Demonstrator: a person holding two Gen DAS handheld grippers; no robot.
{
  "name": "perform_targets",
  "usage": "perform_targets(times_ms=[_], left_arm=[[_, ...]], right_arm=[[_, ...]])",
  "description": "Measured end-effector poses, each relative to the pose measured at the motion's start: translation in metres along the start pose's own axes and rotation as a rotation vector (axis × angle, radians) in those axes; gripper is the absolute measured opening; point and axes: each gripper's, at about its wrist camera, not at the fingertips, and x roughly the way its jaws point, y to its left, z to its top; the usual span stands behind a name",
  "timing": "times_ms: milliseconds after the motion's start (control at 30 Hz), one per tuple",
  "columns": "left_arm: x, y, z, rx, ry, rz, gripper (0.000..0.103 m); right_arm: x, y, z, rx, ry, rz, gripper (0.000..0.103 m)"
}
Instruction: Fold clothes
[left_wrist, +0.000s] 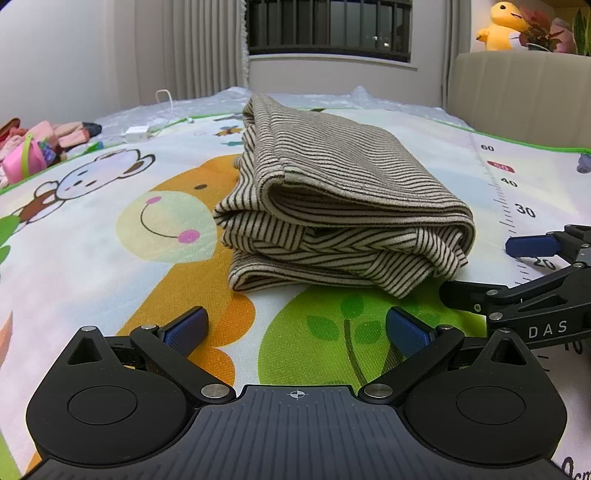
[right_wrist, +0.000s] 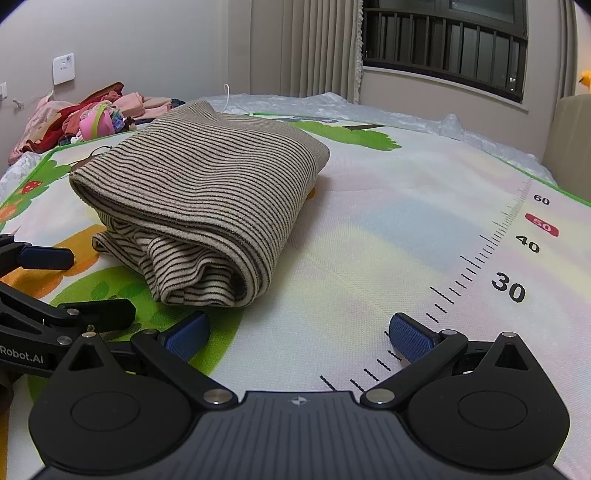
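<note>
A striped knit garment (left_wrist: 332, 199) is seen folded into a thick, roughly rectangular bundle, lying on a foam play mat (left_wrist: 110, 258) spread over a bed. The knit is soft and ribbed, beige with thin dark stripes; the outer layer is darker, and paler cream layers with the same stripes are shown at the near, rolled edge. In the right wrist view the garment (right_wrist: 207, 184) lies left of centre, its rounded fold facing near.

The mat is finely woven in texture and printed with cartoon animals, green leaves and a ruler scale (right_wrist: 509, 254) along its right side, edged in green.

The left tool (left_wrist: 295, 332) is held low over the mat, just near of the garment, its black fingers spread apart with nothing between the blue ribbed pads (left_wrist: 186, 329). The right tool (right_wrist: 299, 336) is likewise held apart and empty, near the garment's near right corner, over the ruler marks. Each tool is caught at the edge of the other's view, and neither is touching the cloth.

At the far left a loose heap of pink and red clothes (right_wrist: 74, 118) is seen. A white charger and cable (left_wrist: 138, 133) lie on the far part of the bed. A yellow plush toy (left_wrist: 500, 26) sits far right above a padded headboard (left_wrist: 517, 92).
</note>
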Motion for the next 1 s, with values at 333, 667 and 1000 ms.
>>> perform_targets(times_ms=[333, 667, 1000], left_arm=[[-0.0004, 0.0006, -0.0009, 0.000, -0.005, 0.001, 0.103], [-0.0006, 0.0021, -0.0006, -0.001, -0.006, -0.001, 0.103], [-0.0003, 0.0030, 0.0003, -0.002, -0.006, -0.002, 0.103]], right_arm=[[-0.0002, 0.0000, -0.0010, -0.003, -0.003, -0.003, 0.103], [0.0004, -0.0020, -0.0004, 0.000, -0.001, 0.002, 0.103], [0.0001, -0.0017, -0.0002, 0.006, 0.001, 0.006, 0.103]])
